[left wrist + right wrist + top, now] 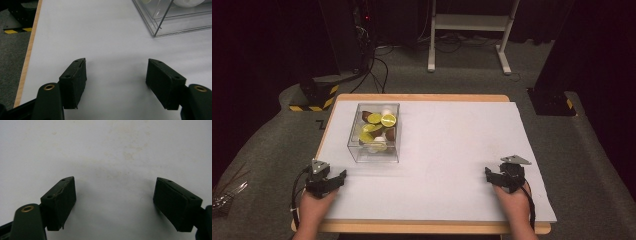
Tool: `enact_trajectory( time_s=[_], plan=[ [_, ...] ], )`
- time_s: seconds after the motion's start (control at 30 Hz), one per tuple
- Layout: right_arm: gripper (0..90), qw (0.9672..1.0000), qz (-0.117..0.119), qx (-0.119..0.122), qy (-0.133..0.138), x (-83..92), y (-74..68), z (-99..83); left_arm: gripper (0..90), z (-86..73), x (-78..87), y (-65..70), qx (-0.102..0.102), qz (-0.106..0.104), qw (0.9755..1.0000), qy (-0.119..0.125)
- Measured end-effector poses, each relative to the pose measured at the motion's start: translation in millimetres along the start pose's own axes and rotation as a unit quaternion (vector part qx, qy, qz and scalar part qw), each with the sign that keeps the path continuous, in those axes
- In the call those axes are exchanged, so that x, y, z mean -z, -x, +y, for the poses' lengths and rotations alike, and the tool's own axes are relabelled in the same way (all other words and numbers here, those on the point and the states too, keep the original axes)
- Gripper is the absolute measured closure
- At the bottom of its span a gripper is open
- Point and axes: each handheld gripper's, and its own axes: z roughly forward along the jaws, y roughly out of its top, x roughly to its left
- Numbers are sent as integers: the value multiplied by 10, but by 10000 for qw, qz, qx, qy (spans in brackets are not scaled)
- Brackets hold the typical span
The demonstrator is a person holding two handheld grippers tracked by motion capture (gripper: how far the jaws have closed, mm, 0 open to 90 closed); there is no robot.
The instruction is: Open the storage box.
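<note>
Both grippers are parked low at the near edge of the white-covered wooden table [452, 150], each held in a hand coming up from the bottom of the high view. Left black two-jaw gripper [343, 174] is seen at the near left corner with its jaws spread wide and nothing caught between them; in the left gripper view its pads [75, 80] are hovering over bare white sheet. Right black two-jaw gripper [487, 173] is sat at the near right, jaws also spread apart and empty, with faint stains on the sheet showing ahead of it in the right gripper view.

Clear rectangular plastic box [374, 132] is placed on the left half of the table, just beyond the left gripper and well apart from the right one. It's filled with green lime halves [388, 120], a few brown pieces and something pale. A corner of that box [160, 22] is caught at the upper right of the left gripper view.
</note>
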Motion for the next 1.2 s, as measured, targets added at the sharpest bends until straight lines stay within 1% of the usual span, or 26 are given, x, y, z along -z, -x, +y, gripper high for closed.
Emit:
enact_trajectory(
  time_s=[0.07, 0.1, 0.33, 0.37, 0.43, 0.57, 0.6, 0.77, 0.8, 0.9, 1.1, 1.17, 1.2],
  plan=[
    [183, 10000, -8, 2, -1, -1, -1, -1, 331, 0, 0, -1, 0, -1, 10000, -3],
    [182, 10000, 31, -65, -19, 0, 2, -1, 331, 0, -1, -1, -1, 1, 10000, -3],
    [182, 10000, 33, -67, -19, 0, 2, -2, 329, 2, -1, -1, 1, -1, 10000, -11],
    [182, 10000, 32, -70, -16, -1, 2, -2, 329, 2, 2, -4, -26, -1, 10000, -34],
    [183, 10000, 31, -70, -16, -1, 3, -2, 329, 1, -2, 1, 2, -2, 10000, -3],
    [183, 10000, 30, -69, -19, 0, 2, -2, 329, 1, 3, -2, -40, -3, 10000, -33],
    [183, 10000, 29, -67, -18, 0, 2, -2, 329, 0, -2, 1, -3, -1, 10000, -2],
    [183, 10000, 29, -75, -19, 1, 1, -3, 329, 3, -2, -1, 0, 0, 10000, -16],
    [183, 10000, 29, -74, -19, 1, 1, -3, 329, 2, -2, -1, 28, -10, 10000, -1],
    [183, 10000, 30, -68, -19, 0, 2, -2, 323, 3, 5, -5, -23, -17, 10000, -42],
    [183, 10000, 30, -72, -18, -1, 2, -2, 324, 5, 3, 0, 19, -18, 10000, -8],
    [183, 10000, 35, -58, -22, -2, 5, 0, 327, 7, 6, 1, 96, -26, 9999, 26],
    [183, 10000, 35, -73, -26, 0, 3, 0, 334, 9, 9, -1, 81, 7, 10000, 31]
  ],
)
